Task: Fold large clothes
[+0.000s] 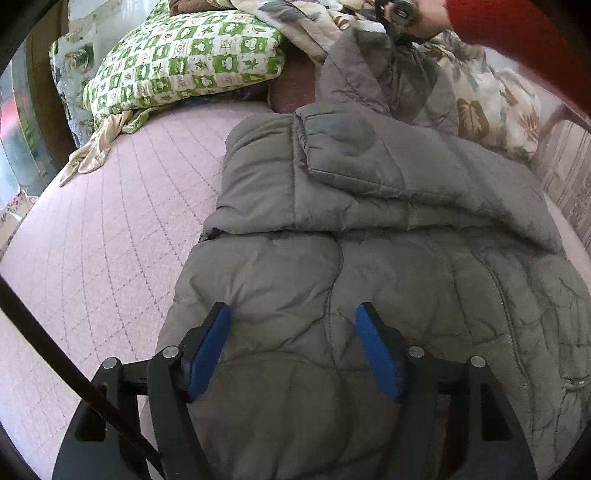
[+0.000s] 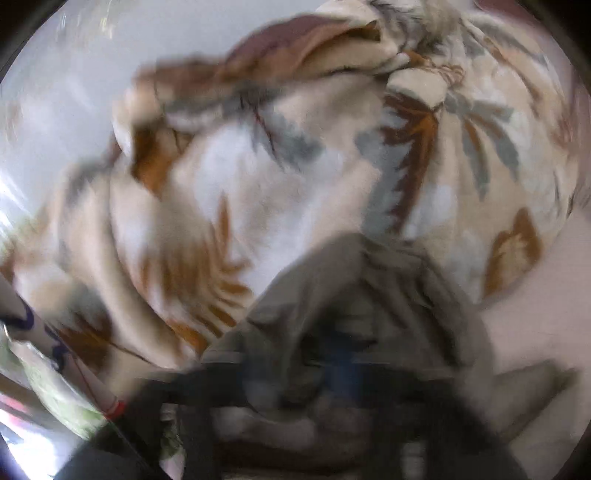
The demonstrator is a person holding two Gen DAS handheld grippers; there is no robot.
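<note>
A grey quilted puffer jacket (image 1: 369, 229) lies on the pink bed, partly folded, with one sleeve laid across it. My left gripper (image 1: 293, 325) is open, its blue pads (image 1: 210, 347) just above the jacket's near end, holding nothing. My right gripper (image 1: 400, 14) shows at the top of the left wrist view, held by a hand in a red sleeve, and lifts the jacket's far part. In the blurred right wrist view my right gripper (image 2: 306, 373) is shut on the grey jacket fabric (image 2: 343, 295).
A green and white patterned pillow (image 1: 184, 62) lies at the back left. A leaf-print quilt (image 1: 476, 99) is bunched at the back right and fills the right wrist view (image 2: 295, 166). A beige cloth (image 1: 96, 147) lies by the pillow. The pink bedsheet (image 1: 92, 236) spreads to the left.
</note>
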